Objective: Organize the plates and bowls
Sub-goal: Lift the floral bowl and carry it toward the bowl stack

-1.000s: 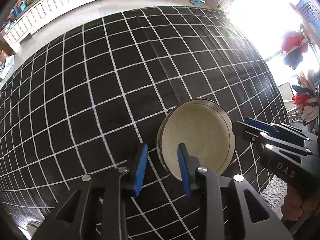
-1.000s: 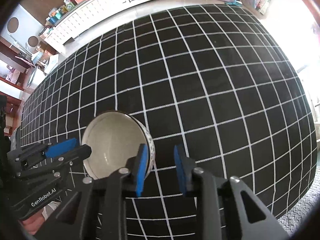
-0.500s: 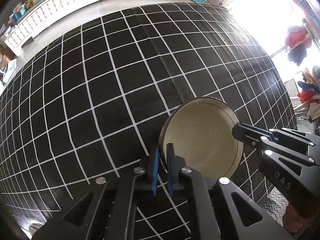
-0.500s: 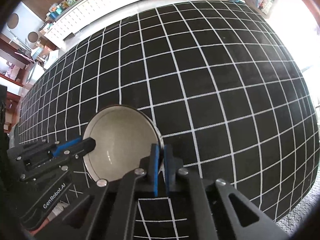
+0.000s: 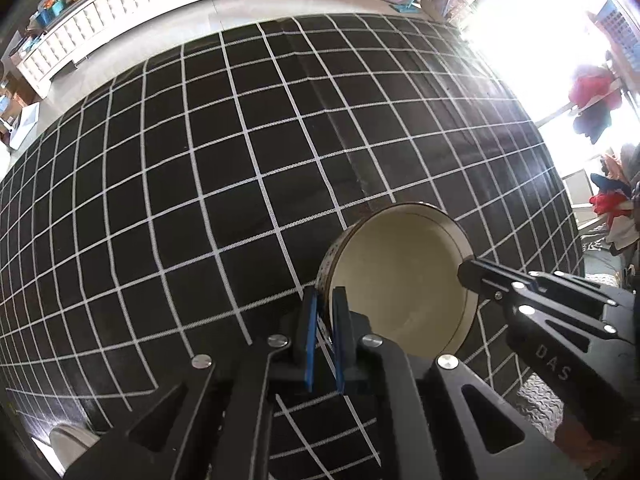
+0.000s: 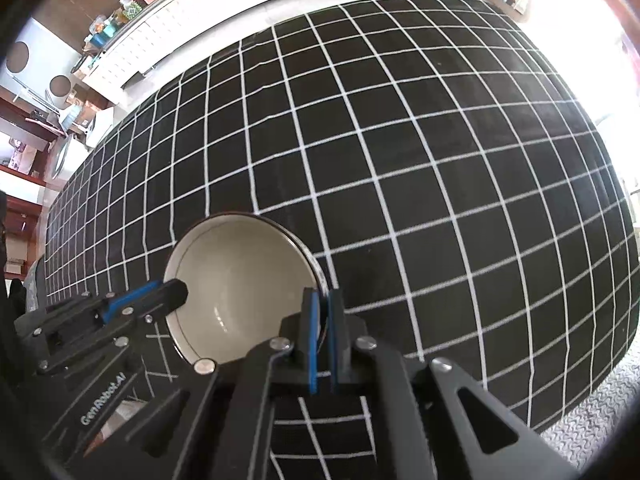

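A cream bowl (image 5: 400, 280) with a dark patterned outside is held between both grippers above the black checked tablecloth (image 5: 200, 160). My left gripper (image 5: 323, 308) is shut on the bowl's left rim. My right gripper (image 6: 324, 308) is shut on its right rim; the bowl (image 6: 240, 280) shows there as white inside. The right gripper also shows in the left wrist view (image 5: 472, 272), and the left gripper in the right wrist view (image 6: 172, 292).
The tablecloth (image 6: 400, 160) covers the whole table. A white drawer cabinet (image 5: 120, 12) stands beyond the far edge, across a strip of floor. Bright window glare and hanging clothes (image 5: 592, 96) are at the right. A grey mat (image 6: 600, 408) lies below the table's right edge.
Both grippers closed from open onto opposite rims of the bowl. The bowl has since risen slightly off the cloth and tilted a little.
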`<state>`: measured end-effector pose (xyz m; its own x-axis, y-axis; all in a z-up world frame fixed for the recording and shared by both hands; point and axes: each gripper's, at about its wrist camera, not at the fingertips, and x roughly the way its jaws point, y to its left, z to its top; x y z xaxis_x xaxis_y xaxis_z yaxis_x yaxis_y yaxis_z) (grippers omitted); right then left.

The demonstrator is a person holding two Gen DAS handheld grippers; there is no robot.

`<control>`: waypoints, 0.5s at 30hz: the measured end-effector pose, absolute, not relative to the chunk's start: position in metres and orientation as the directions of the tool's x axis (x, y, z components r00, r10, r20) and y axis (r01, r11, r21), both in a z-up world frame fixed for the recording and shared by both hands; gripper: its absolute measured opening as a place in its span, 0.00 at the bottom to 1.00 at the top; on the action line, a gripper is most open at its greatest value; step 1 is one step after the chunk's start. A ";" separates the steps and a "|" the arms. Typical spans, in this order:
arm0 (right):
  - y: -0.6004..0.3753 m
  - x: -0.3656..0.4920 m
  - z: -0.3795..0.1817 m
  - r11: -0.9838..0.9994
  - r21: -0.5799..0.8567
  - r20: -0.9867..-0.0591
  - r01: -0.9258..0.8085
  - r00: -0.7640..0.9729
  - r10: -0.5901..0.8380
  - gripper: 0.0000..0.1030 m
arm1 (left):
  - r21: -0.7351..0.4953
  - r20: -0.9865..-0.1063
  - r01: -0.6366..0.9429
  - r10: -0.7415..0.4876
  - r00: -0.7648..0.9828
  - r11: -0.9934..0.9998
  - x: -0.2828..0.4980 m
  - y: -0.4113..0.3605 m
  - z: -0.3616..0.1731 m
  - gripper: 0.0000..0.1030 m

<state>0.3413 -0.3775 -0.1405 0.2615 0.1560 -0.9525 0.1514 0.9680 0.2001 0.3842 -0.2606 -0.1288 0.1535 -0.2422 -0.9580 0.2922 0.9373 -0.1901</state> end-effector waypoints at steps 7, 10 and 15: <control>-0.351 0.311 -0.110 0.976 0.183 -0.943 0.122 0.302 0.139 0.07 | -0.192 -0.950 0.271 -0.247 0.189 0.943 0.352 -0.239 -0.098 0.05; -0.335 0.297 -0.098 0.978 0.180 -0.938 0.102 0.318 0.140 0.07 | -0.193 -0.948 0.261 -0.248 0.199 0.946 0.338 -0.224 -0.088 0.06; -0.313 0.269 -0.085 0.981 0.183 -0.932 0.063 0.329 0.153 0.07 | -0.181 -0.943 0.233 -0.236 0.235 0.955 0.312 -0.196 -0.068 0.06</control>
